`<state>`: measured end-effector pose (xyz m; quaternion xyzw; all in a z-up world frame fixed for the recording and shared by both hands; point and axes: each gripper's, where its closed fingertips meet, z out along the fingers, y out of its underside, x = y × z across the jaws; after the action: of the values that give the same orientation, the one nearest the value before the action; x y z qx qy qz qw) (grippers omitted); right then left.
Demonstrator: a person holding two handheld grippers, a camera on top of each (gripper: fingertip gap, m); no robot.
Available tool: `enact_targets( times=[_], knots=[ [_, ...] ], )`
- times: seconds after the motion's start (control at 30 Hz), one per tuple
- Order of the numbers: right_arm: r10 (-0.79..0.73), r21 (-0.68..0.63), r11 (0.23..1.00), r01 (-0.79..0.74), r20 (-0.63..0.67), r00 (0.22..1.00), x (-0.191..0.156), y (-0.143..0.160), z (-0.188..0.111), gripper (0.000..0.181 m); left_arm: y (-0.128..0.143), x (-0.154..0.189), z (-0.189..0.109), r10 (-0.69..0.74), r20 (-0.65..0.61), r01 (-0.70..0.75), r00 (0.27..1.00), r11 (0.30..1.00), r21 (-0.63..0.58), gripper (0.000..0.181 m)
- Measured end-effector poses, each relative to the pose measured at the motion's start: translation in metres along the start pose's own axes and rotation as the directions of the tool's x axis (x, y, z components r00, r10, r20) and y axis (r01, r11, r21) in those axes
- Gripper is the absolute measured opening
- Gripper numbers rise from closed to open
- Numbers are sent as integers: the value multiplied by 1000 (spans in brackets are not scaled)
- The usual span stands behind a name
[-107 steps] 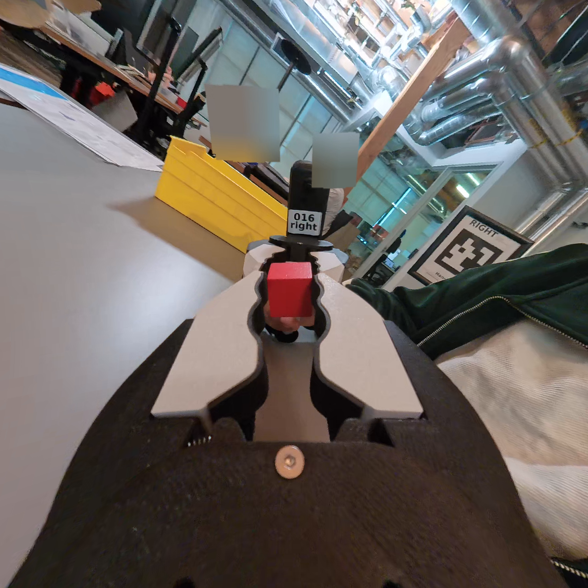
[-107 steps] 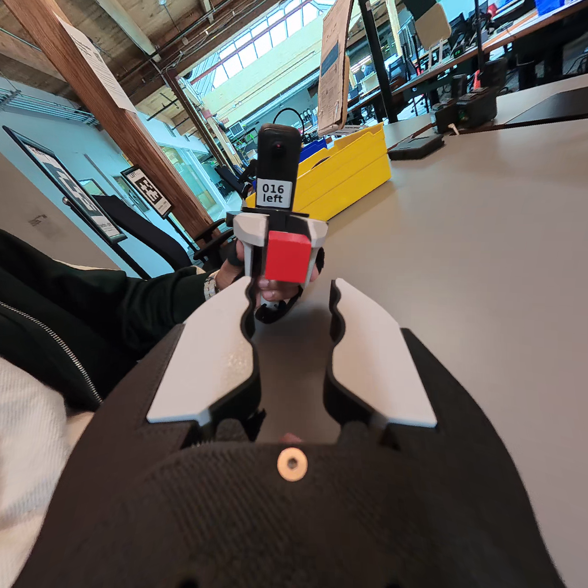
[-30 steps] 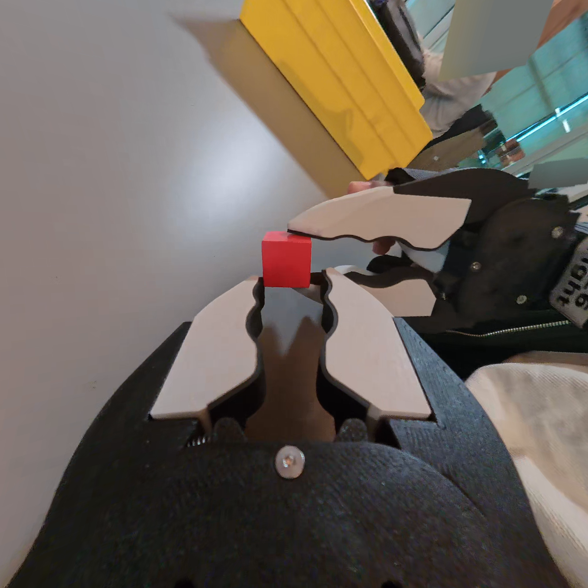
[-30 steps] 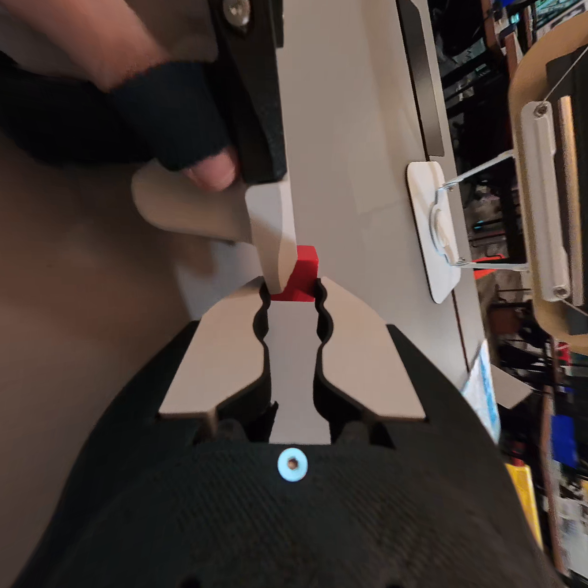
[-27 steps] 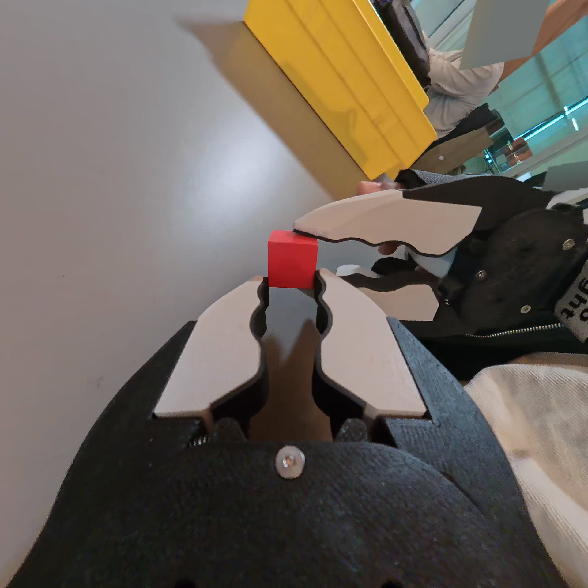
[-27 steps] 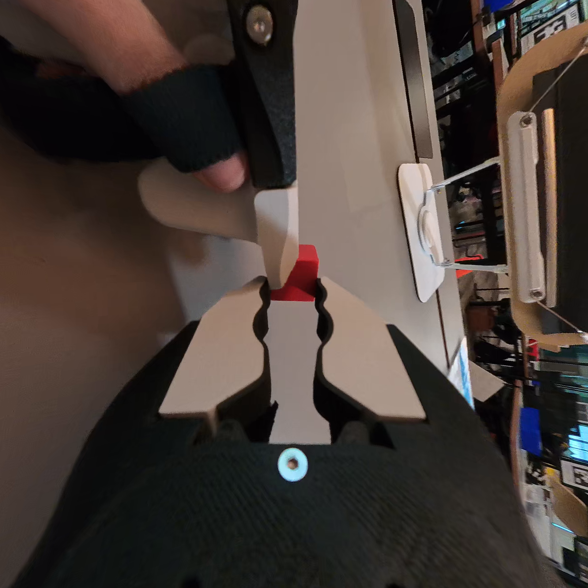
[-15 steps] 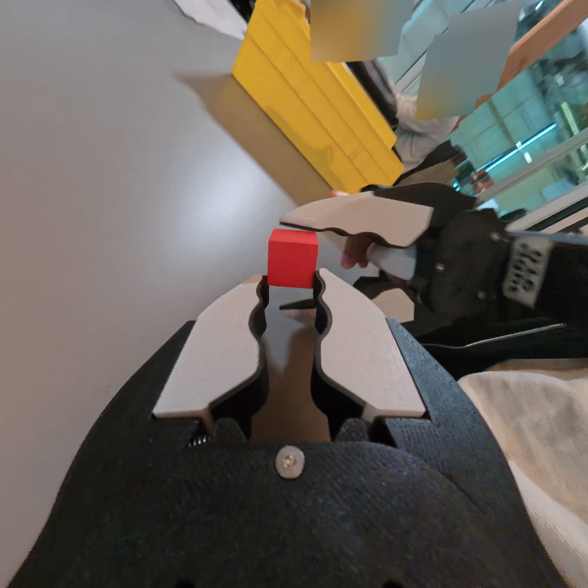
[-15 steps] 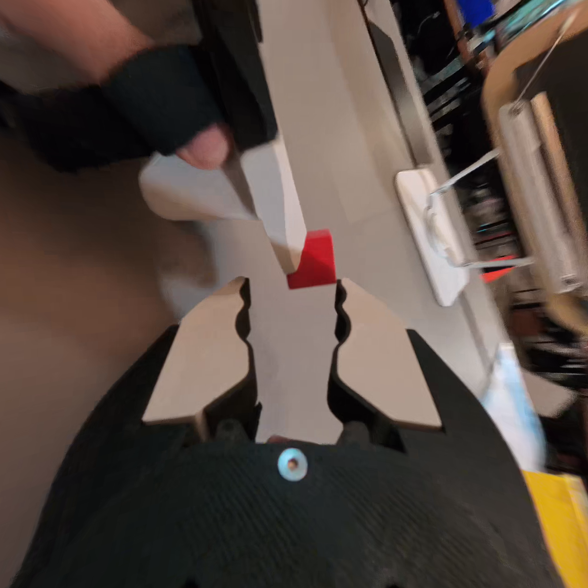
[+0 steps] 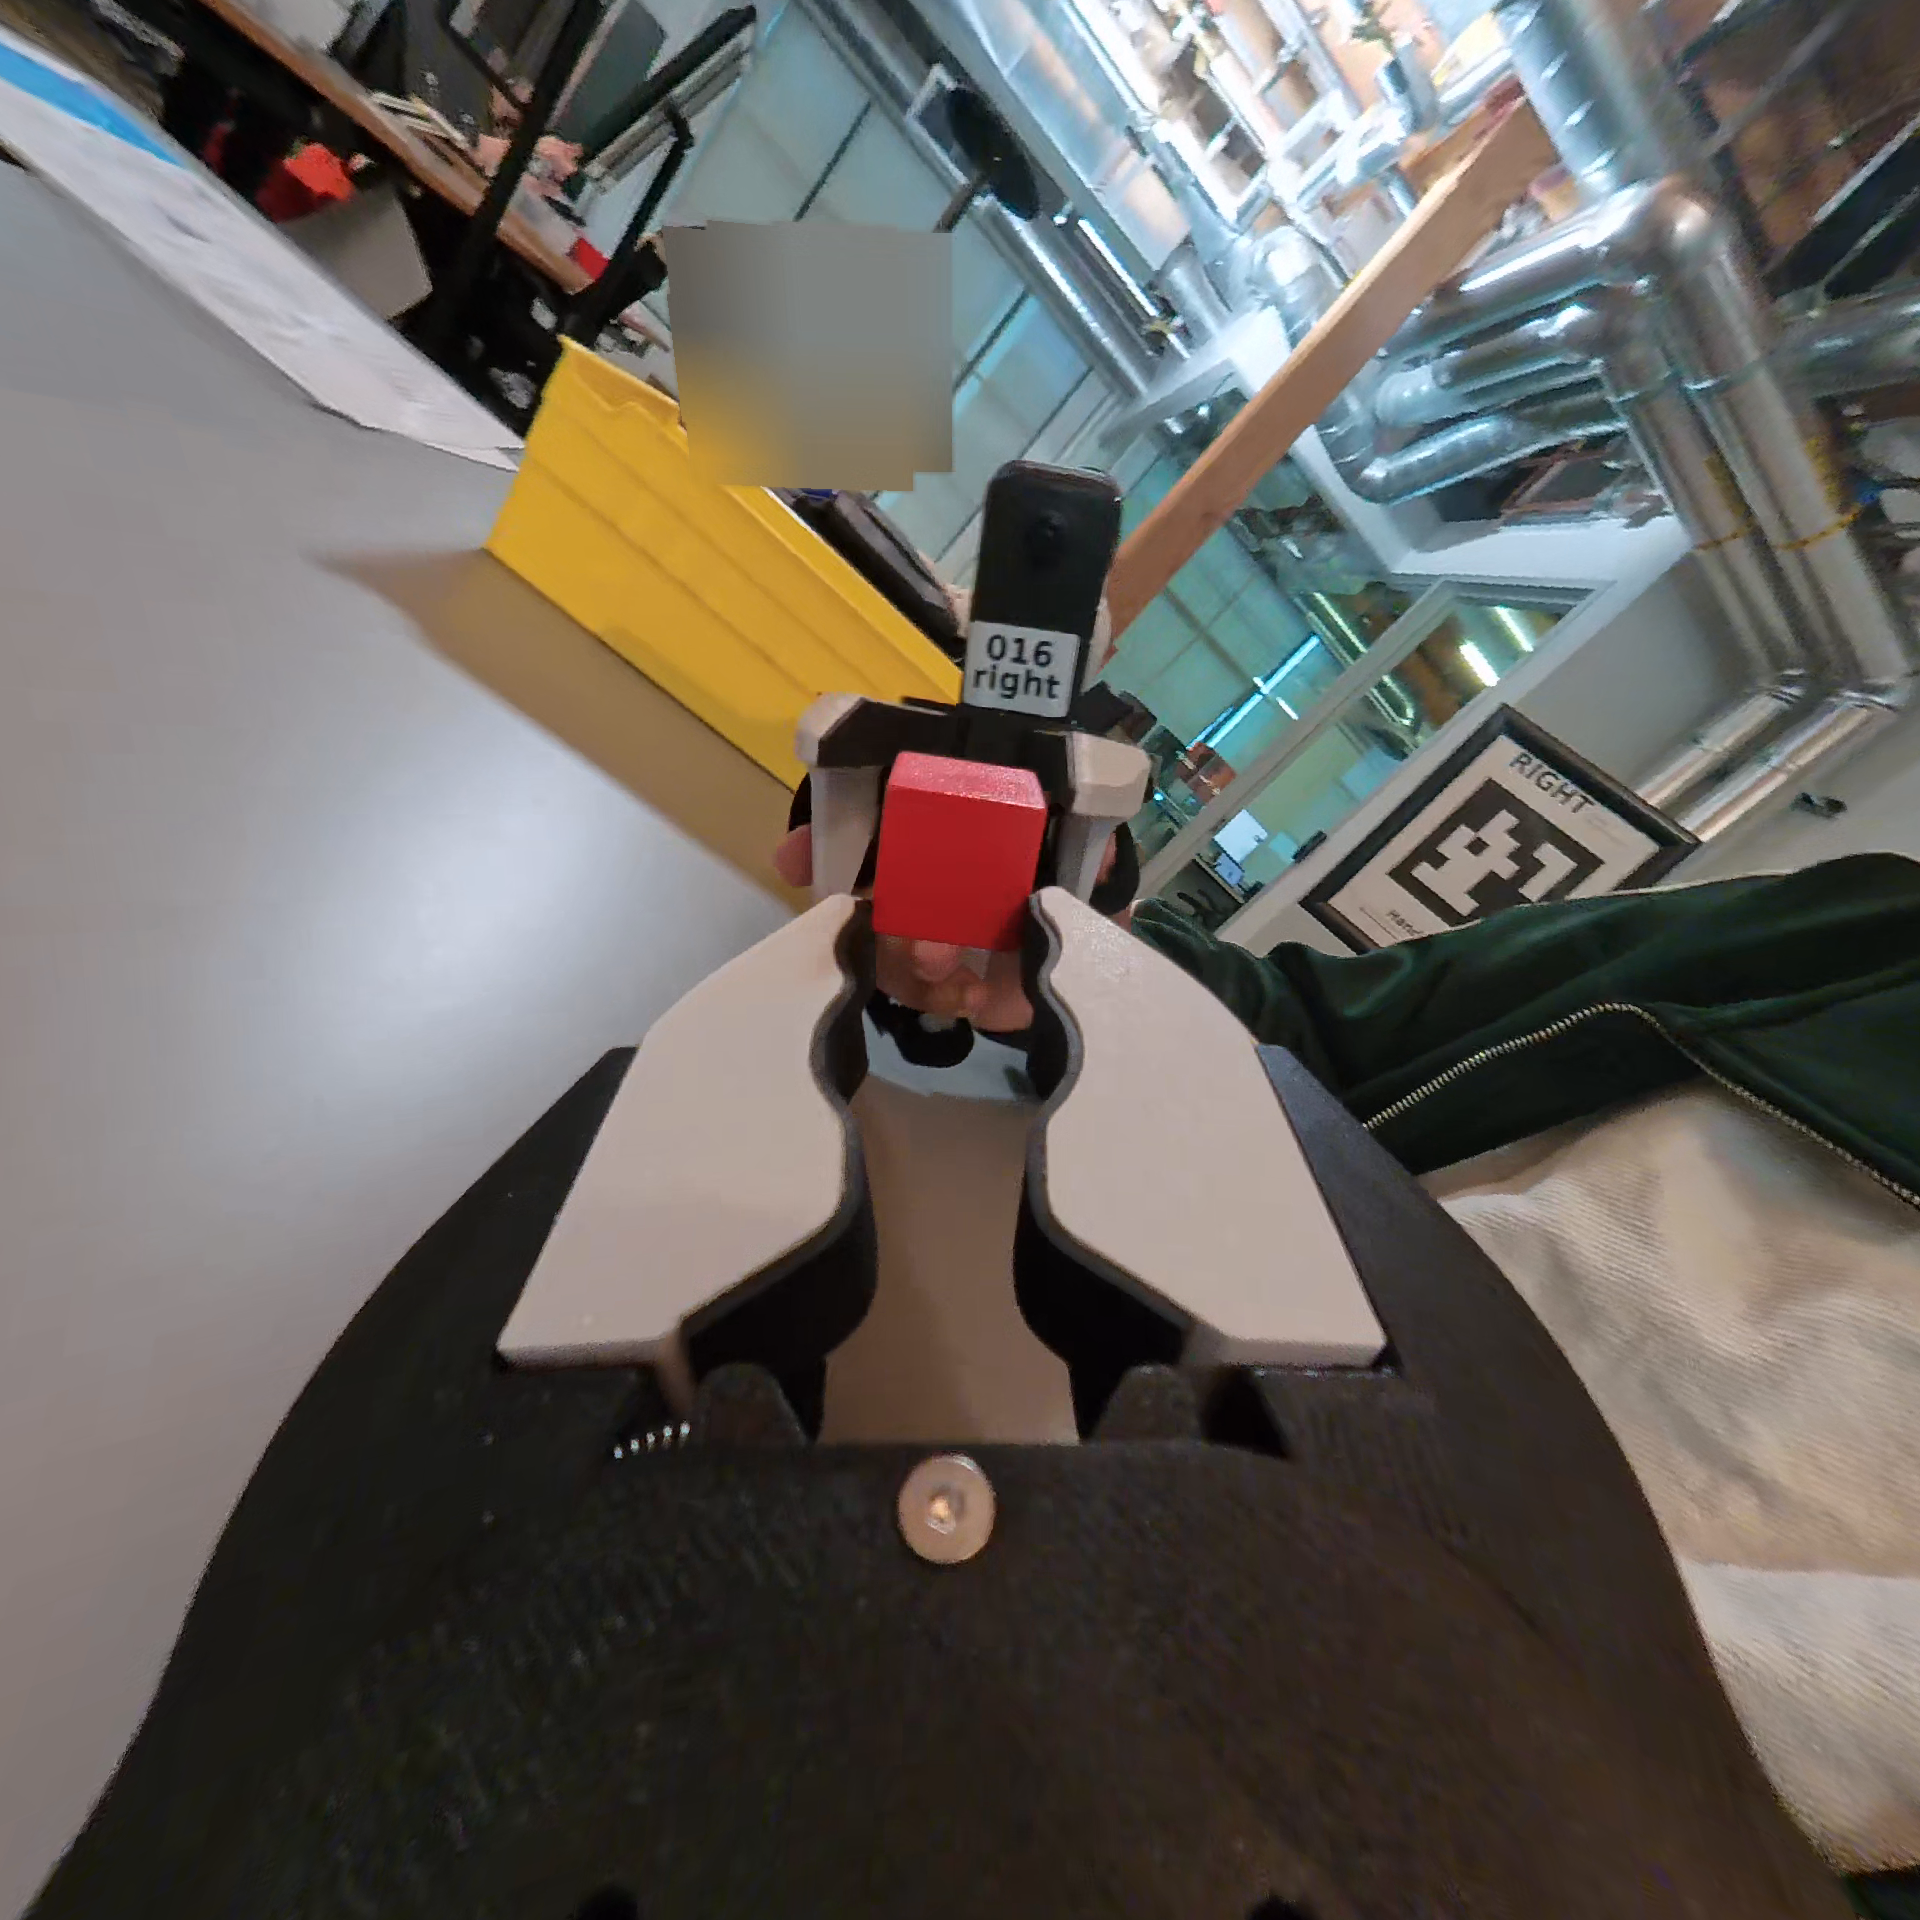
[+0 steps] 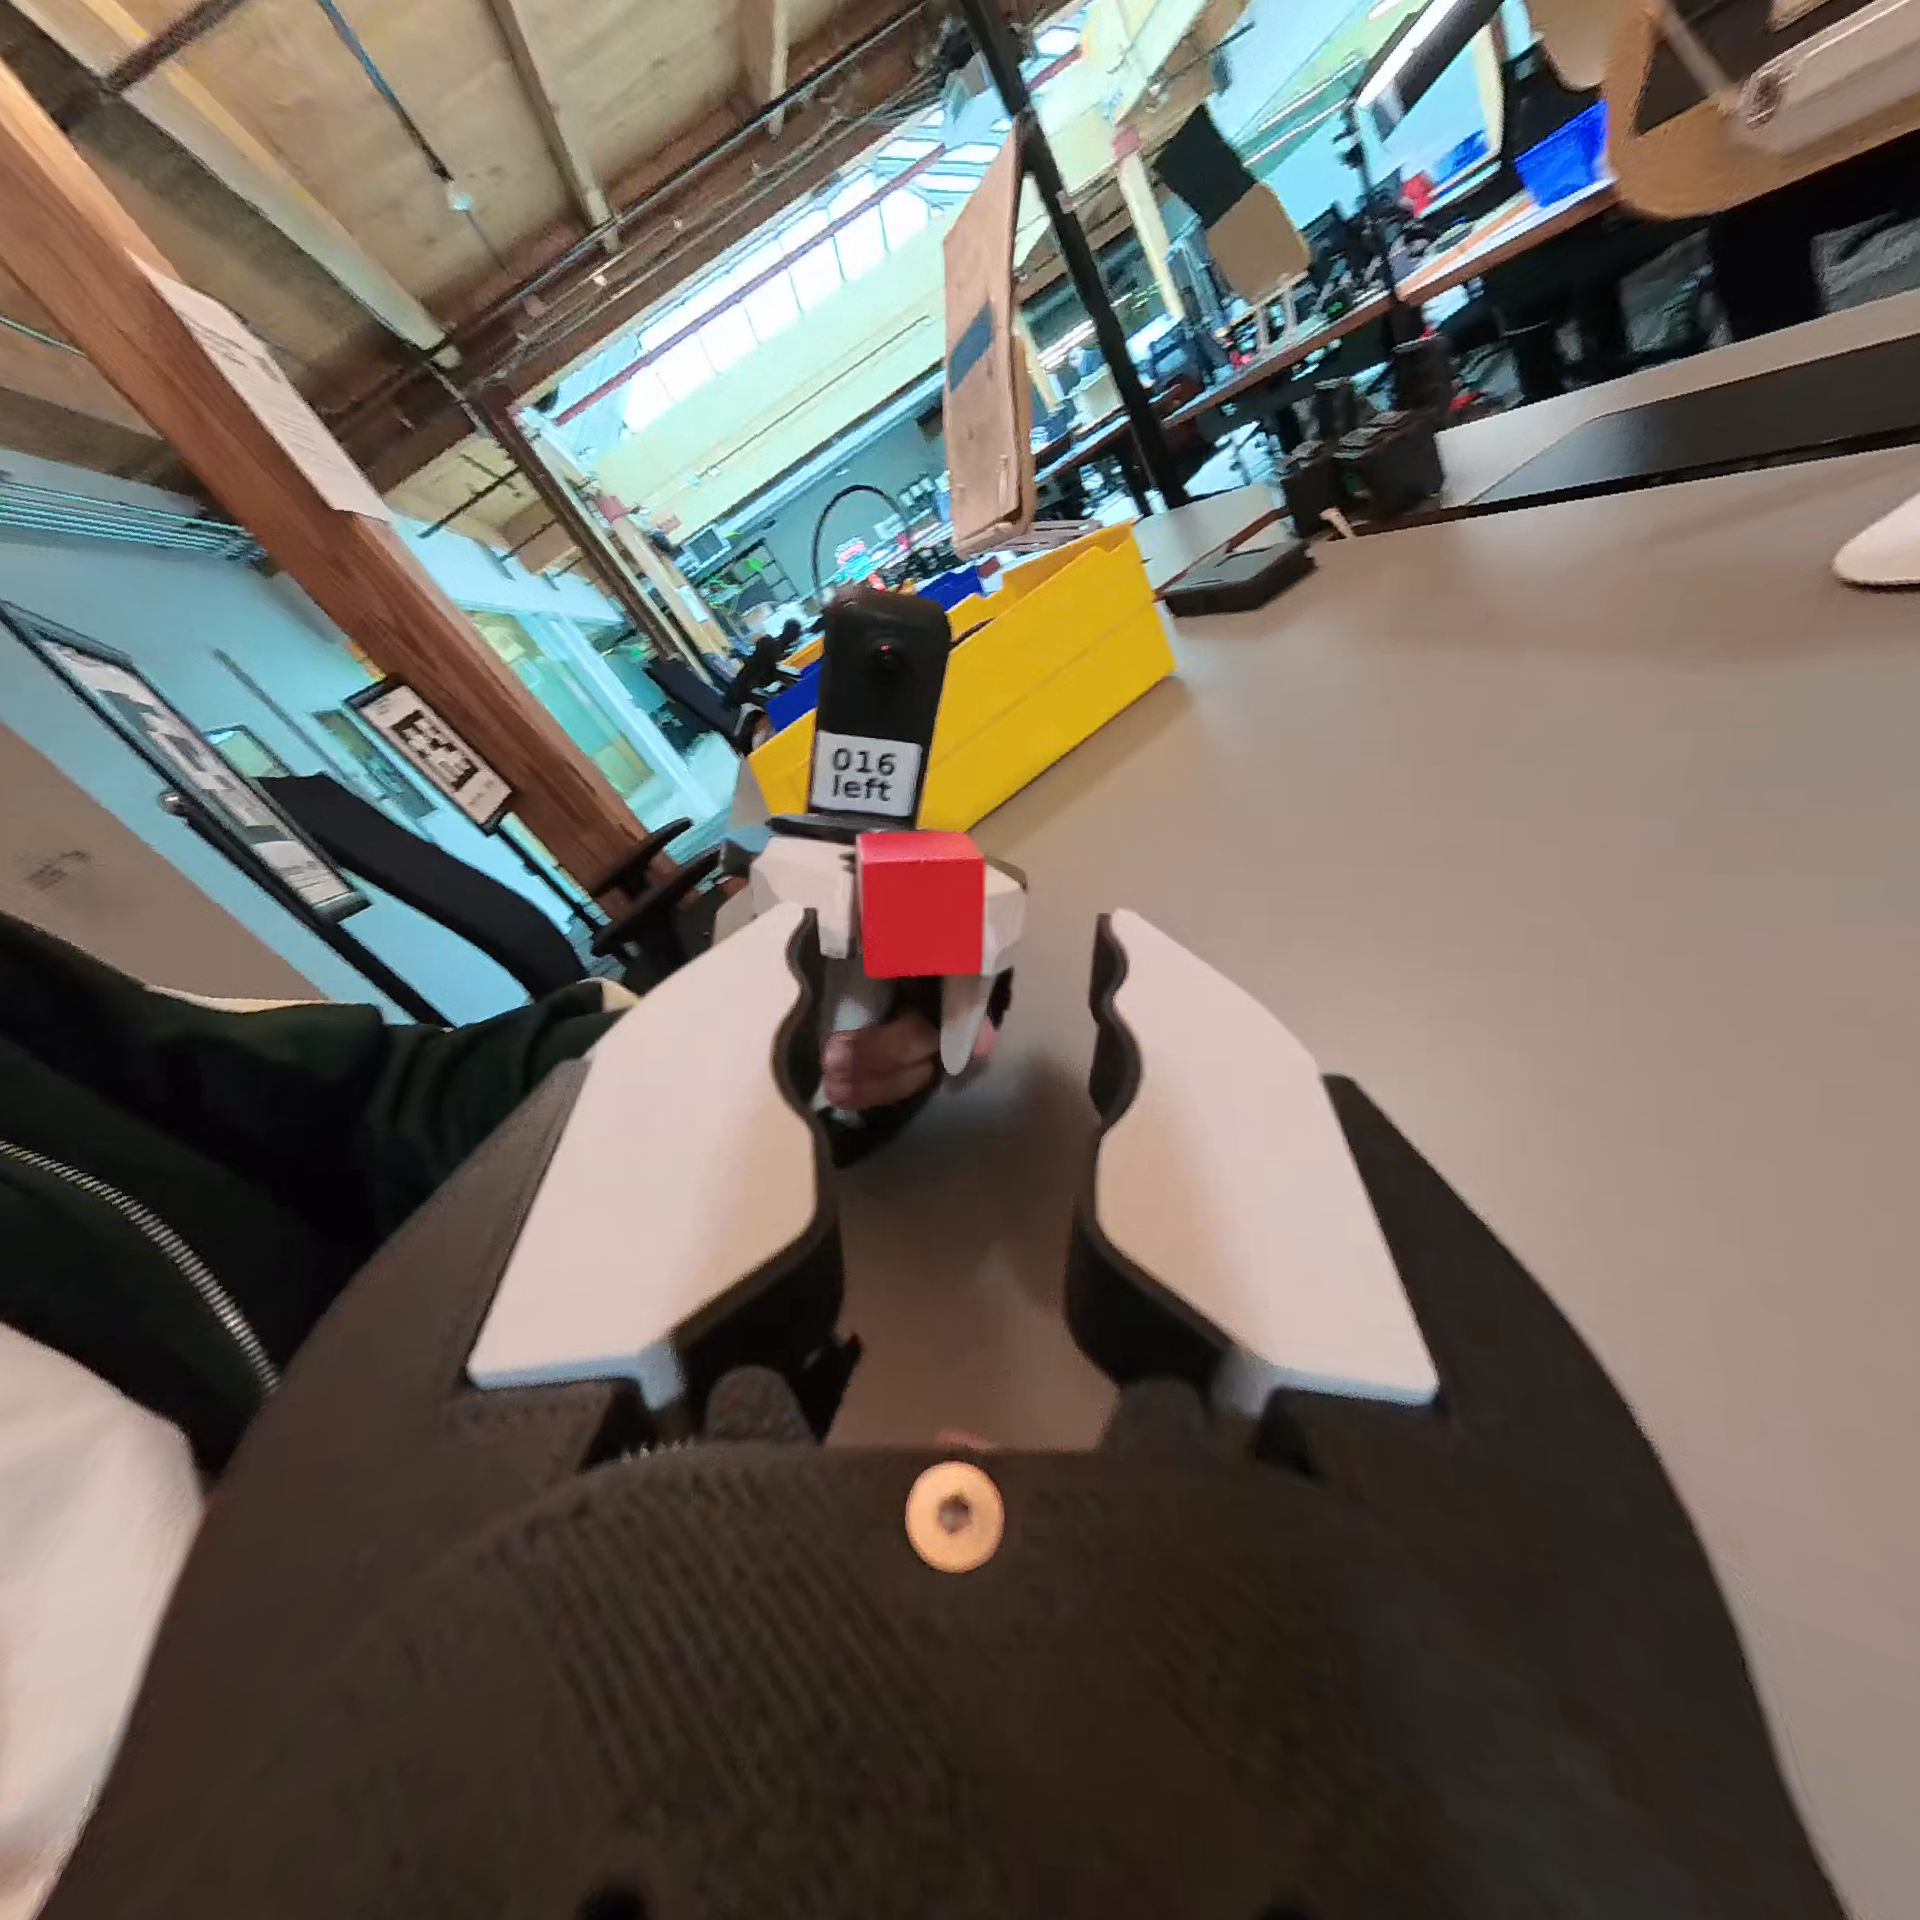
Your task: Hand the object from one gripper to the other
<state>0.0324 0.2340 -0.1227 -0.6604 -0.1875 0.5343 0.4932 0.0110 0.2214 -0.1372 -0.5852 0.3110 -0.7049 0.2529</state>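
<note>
A red cube sits clamped between the fingertips of my left gripper, which is shut on it and holds it above the grey table. My right gripper is open and empty, its jaws spread wide. It faces the left gripper head-on, a short way back from the cube. In the left wrist view the right gripper's fingers show just behind the cube, on either side of it and not touching it.
A yellow bin stands on the table beyond the grippers and also shows in the right wrist view. A person's dark green sleeve is at the right. A black flat device and a white object lie farther off. The grippers are tip to tip, or close to it.
A second ago both grippers pinched the cube crosswise. The right gripper has opened and pulled back. Both have swung up to face each other, and the left still holds the cube.
</note>
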Motion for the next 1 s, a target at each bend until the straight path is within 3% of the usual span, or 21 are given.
enact_targets(
  times=[0.2, 0.3, 0.67, 0.77, 1.0],
  knots=[
    [-3, -47, 999, 6, 65, 998, -17, 13, 12, 40, 8, 9, 9, 14, -49, -16, 999, 999, -29, 27],
    [5, -41, 999, -3, 68, 998, -18, 12, 11, 26, 12, 10, 11, 33, -50, -36, 998, 998, -51, 27],
    [25, -65, 998, -21, 60, 998, -19, 10, 10, 26, 11, 13, 12, 70, -62, -72, 996, 997, -31, 27],
    [40, -35, 999, -38, 63, 997, -18, 3, 7, 26, 11, 11, 12, 82, -49, -84, 995, 996, -29, 36],
    [177, 0, 984, -178, 125, 976, -15, -3, 1, 26, 9, 10, 11, 155, -12, -155, 988, 987, -32, 41]
  ],
)
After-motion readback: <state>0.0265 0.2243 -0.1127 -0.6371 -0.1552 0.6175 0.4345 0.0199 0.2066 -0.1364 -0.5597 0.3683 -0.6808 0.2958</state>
